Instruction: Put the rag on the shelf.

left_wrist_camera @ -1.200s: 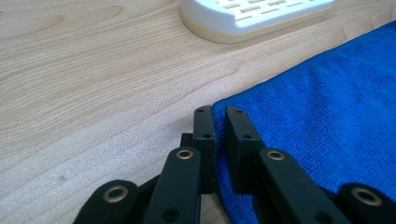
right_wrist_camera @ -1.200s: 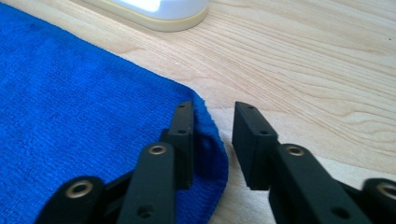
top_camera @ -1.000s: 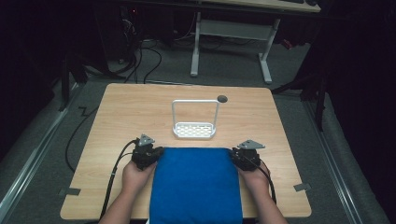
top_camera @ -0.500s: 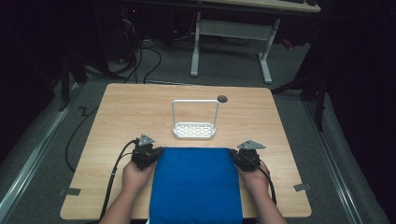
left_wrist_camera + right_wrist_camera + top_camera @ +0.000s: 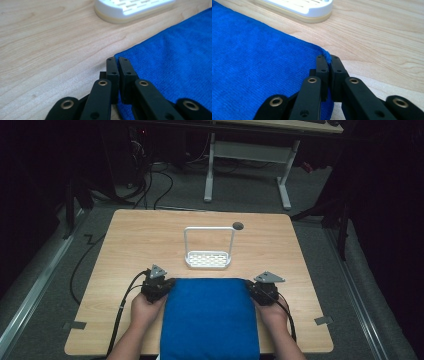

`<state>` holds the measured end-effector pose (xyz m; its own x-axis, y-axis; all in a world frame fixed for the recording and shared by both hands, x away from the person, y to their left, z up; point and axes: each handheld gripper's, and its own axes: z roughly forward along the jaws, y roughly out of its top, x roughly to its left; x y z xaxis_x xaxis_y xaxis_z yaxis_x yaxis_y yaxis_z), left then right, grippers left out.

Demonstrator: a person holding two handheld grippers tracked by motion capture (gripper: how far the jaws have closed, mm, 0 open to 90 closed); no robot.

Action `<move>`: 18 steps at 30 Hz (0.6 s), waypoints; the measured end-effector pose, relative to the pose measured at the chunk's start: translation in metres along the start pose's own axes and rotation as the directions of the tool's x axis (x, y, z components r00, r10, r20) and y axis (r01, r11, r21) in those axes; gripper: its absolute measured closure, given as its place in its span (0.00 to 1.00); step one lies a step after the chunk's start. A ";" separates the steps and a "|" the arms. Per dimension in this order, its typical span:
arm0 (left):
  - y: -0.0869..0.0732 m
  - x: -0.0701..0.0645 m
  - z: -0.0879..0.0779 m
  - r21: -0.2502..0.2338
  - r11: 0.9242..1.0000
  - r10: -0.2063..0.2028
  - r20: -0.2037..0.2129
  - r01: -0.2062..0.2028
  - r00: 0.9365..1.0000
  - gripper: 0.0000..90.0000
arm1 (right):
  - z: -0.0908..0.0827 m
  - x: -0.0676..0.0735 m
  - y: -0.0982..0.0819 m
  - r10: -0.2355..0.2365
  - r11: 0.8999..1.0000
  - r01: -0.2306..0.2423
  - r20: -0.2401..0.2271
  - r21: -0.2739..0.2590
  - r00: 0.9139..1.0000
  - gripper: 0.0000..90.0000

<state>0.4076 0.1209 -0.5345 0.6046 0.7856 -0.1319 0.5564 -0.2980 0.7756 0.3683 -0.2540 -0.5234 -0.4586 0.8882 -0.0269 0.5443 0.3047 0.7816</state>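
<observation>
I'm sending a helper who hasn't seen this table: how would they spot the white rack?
Start at the light wooden table. Past the far edge of the blue terry cloth, near the table's middle, stands the small white plastic rack. It alone is white, with a slotted oval base and a tall thin hoop handle.

Your blue towel [image 5: 210, 320] runs off the bottom edge of the high view, so its near hem can't be seen, and both your forearms are cut off there too. In the left gripper view the white rack [image 5: 132, 8] is clipped by the top edge and soft with blur. It's the same in the right gripper view. Under each gripper's closed jaws, the towel corner itself is covered.
</observation>
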 end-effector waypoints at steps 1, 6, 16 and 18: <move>0.000 0.001 -0.001 -0.004 1.000 -0.005 0.006 0.005 1.000 0.98 | -0.001 0.000 0.000 0.002 1.000 -0.002 0.000 -0.002 1.000 0.98; -0.001 0.001 -0.005 -0.036 0.999 -0.007 0.016 0.007 1.000 0.98 | -0.004 0.002 0.001 0.007 1.000 -0.007 -0.002 -0.017 1.000 0.98; -0.002 0.002 -0.012 -0.093 0.996 -0.011 0.023 0.014 1.000 0.98 | -0.011 0.003 0.002 0.001 0.999 -0.001 -0.007 -0.040 1.000 0.98; -0.002 0.002 -0.013 -0.105 0.994 -0.009 0.020 0.011 1.000 0.98 | -0.013 0.003 0.003 0.003 0.999 -0.003 -0.006 -0.050 1.000 0.98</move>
<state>0.4002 0.1301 -0.5277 0.6108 0.7772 -0.1513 0.5001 -0.2305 0.8347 0.3599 -0.2549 -0.5131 -0.4611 0.8871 -0.0209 0.5101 0.2842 0.8118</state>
